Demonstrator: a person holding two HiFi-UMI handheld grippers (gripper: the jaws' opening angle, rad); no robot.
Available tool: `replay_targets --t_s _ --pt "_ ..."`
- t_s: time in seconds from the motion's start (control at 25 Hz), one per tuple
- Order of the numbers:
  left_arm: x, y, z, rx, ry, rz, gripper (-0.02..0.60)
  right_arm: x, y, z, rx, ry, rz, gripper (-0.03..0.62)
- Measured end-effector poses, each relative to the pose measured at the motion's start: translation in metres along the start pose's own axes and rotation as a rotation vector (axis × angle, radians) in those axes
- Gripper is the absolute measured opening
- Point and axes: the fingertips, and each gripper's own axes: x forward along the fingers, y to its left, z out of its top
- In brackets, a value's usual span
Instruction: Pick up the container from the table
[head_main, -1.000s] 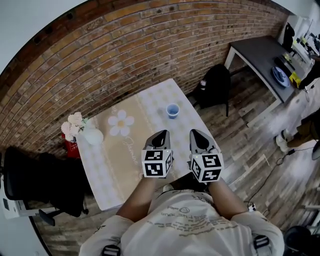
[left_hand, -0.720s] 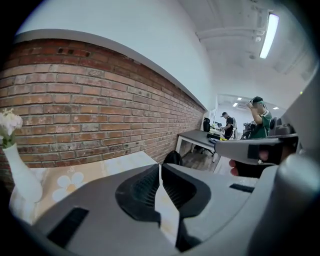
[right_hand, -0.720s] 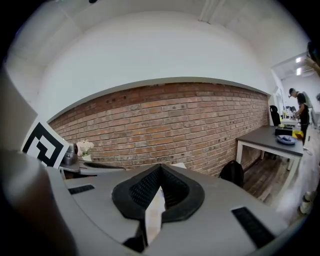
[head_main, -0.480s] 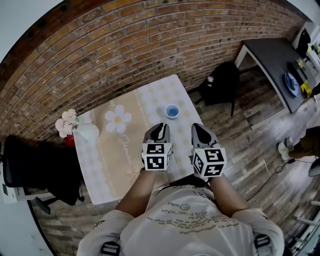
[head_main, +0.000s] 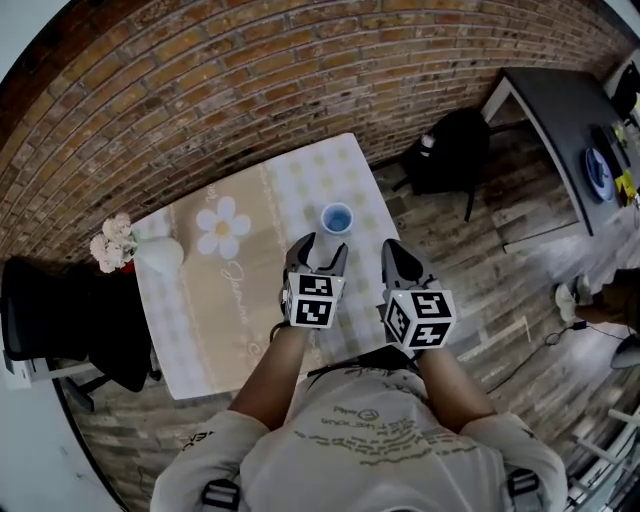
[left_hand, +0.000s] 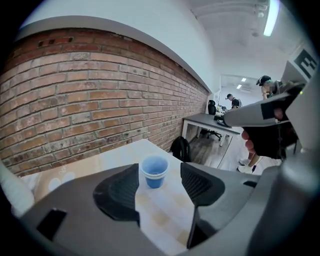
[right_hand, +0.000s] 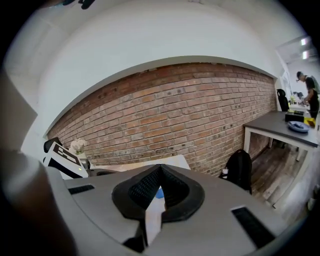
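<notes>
A small blue cup (head_main: 337, 217) stands upright near the right side of the cloth-covered table (head_main: 200, 310). My left gripper (head_main: 318, 250) hovers just short of it, and its jaws are opening; the cup (left_hand: 154, 171) shows in the gap ahead of the pads, apart from them. My right gripper (head_main: 397, 252) hangs beside the left one, over the table's right edge, with its fingertips together (right_hand: 160, 169) and nothing held. Only a sliver of the blue cup (right_hand: 159, 193) shows through its jaws.
A white vase (head_main: 158, 256) with pale flowers (head_main: 109, 241) stands at the table's left end, and a daisy print (head_main: 222, 225) marks the cloth. A black chair (head_main: 60, 320) stands left. A black backpack (head_main: 450, 150) and a dark desk (head_main: 560, 110) stand right. The brick wall (head_main: 250, 90) is behind.
Both grippers have come forward and down toward the blue cup. The left jaws, shut before, now stand apart. The right jaws stay together.
</notes>
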Motion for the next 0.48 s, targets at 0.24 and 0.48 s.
replay_targets --t_s 0.24,0.48 --pt "0.035 0.004 -0.009 -0.005 0.027 0.013 0.295 0.018 -0.031 -0.014 0.009 0.042 -0.013 0.002" --pt "0.065 0.006 -0.021 -0.005 0.047 0.015 0.36 0.03 -0.045 -0.02 -0.031 0.068 -0.015 0.002"
